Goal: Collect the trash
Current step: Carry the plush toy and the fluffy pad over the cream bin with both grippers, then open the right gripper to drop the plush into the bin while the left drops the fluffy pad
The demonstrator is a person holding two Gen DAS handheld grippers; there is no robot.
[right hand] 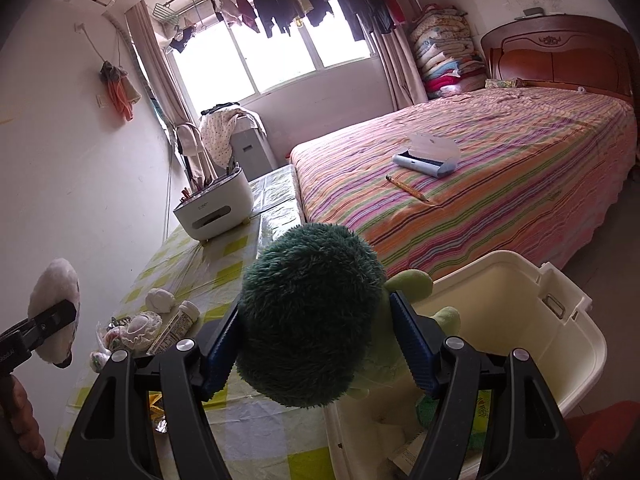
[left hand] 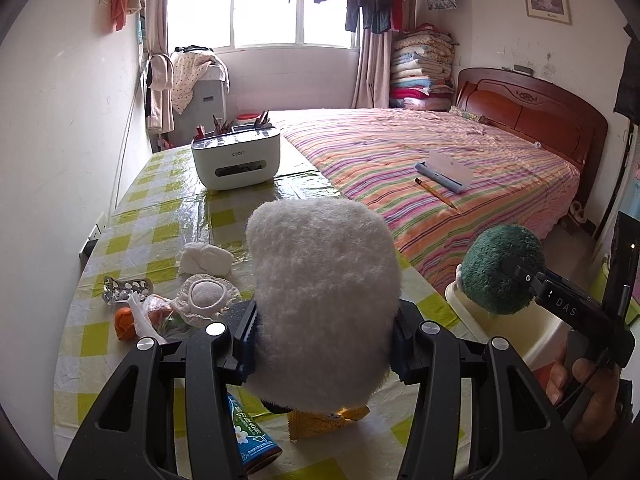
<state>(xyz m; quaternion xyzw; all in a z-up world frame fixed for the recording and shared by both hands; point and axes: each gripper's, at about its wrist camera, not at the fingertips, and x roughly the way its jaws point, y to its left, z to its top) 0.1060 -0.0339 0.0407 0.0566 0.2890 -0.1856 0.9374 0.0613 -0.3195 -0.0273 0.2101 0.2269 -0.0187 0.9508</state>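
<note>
1. Trash pile [left hand: 160, 308] (foil blister pack, wrappers, orange peel) lies on the checked counter [left hand: 132, 240], at the left gripper's ten o'clock.
2. Left gripper [left hand: 324, 340] is clamped on a white plush toy [left hand: 320, 296].
3. Right gripper [right hand: 316, 344] is clamped on a green plush toy [right hand: 312, 320].
4. Cream bin [right hand: 520, 340] stands at that gripper's three o'clock.

Bright window [left hand: 280, 12] hung with laundry, striped bed [left hand: 420, 168], wooden headboard [left hand: 532, 108], white walls
</note>
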